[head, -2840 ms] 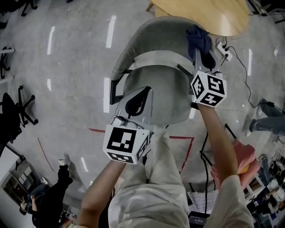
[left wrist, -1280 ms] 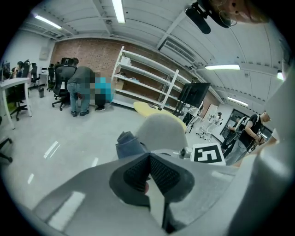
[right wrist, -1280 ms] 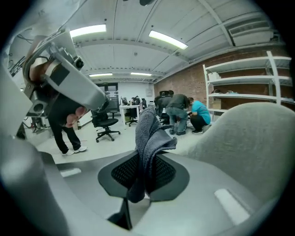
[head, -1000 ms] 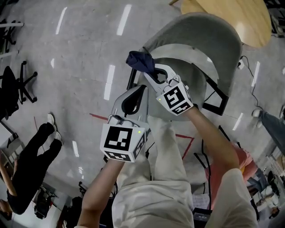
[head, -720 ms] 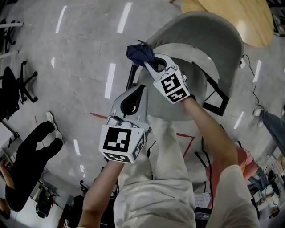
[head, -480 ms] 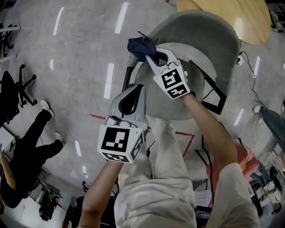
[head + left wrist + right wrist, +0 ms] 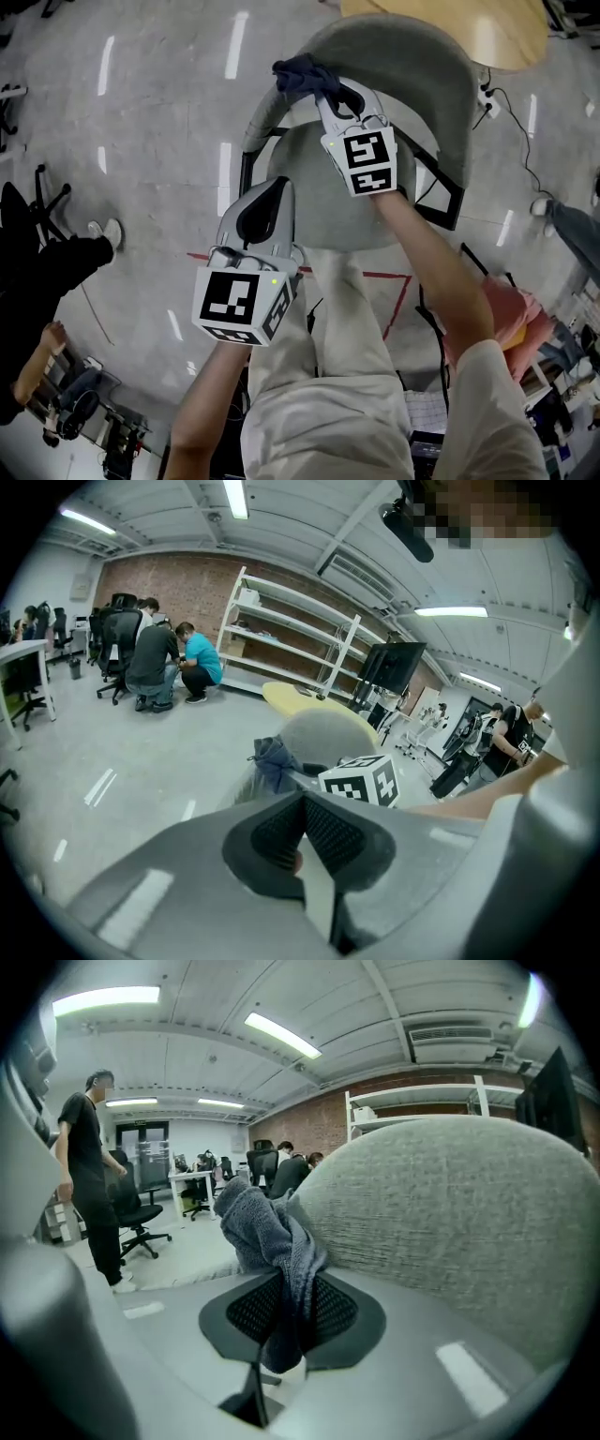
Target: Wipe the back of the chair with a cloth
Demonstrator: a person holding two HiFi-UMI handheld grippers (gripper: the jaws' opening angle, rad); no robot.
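Note:
A grey upholstered chair [image 7: 450, 84] stands below me, its curved back [image 7: 469, 1213] arching round the seat. My right gripper [image 7: 328, 94] is shut on a dark blue cloth [image 7: 302, 73], which rests against the left end of the chair back. In the right gripper view the cloth [image 7: 272, 1241] hangs bunched from between the pads, right beside the grey fabric. My left gripper [image 7: 255, 211] hovers lower, over the seat's left front, its jaws shut with nothing between them. From the left gripper view the cloth [image 7: 275, 761] and the right gripper's marker cube [image 7: 361, 780] show ahead.
A round wooden table [image 7: 478, 28] stands just beyond the chair. A power strip and cable [image 7: 489, 94] lie on the floor at the right. People [image 7: 169, 663] crouch by office chairs far off, near white shelving [image 7: 291, 635]. One person [image 7: 89, 1176] stands left of the chair.
My right gripper has carried the cloth from the right side of the chair back across to its left end, then slightly up along it. The left gripper has barely moved.

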